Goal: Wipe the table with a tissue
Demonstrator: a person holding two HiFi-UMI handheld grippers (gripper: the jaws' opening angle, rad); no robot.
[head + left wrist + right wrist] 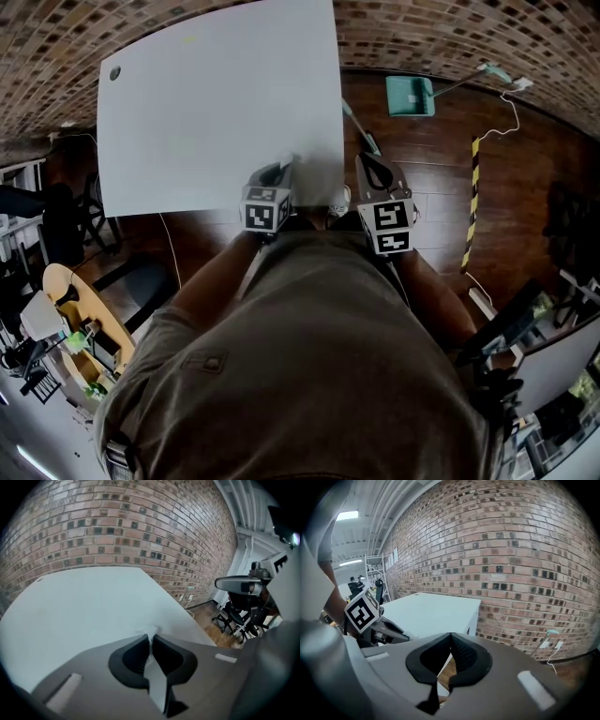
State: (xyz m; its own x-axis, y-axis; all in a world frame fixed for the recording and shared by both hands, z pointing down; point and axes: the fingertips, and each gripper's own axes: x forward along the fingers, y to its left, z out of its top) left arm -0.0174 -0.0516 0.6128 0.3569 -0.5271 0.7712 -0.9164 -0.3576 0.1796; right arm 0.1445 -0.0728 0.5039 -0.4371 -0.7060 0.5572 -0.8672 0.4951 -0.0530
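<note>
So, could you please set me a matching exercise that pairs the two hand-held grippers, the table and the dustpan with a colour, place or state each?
Things:
1. left hand-held gripper
2. right hand-held gripper
3. table
4. dustpan

Colour, place or state:
A. green, lying on the wooden floor
B. shut on the tissue
C. white, standing against the brick wall
D. shut with nothing between the jaws

Pairs: 1-B; 2-D; 3-C; 4-A

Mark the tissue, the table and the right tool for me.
tissue (156,681), left gripper view, strip pinched between the jaws.
table (216,94), head view, bare top.
right tool (451,635), right gripper view, between the fingertips.
</note>
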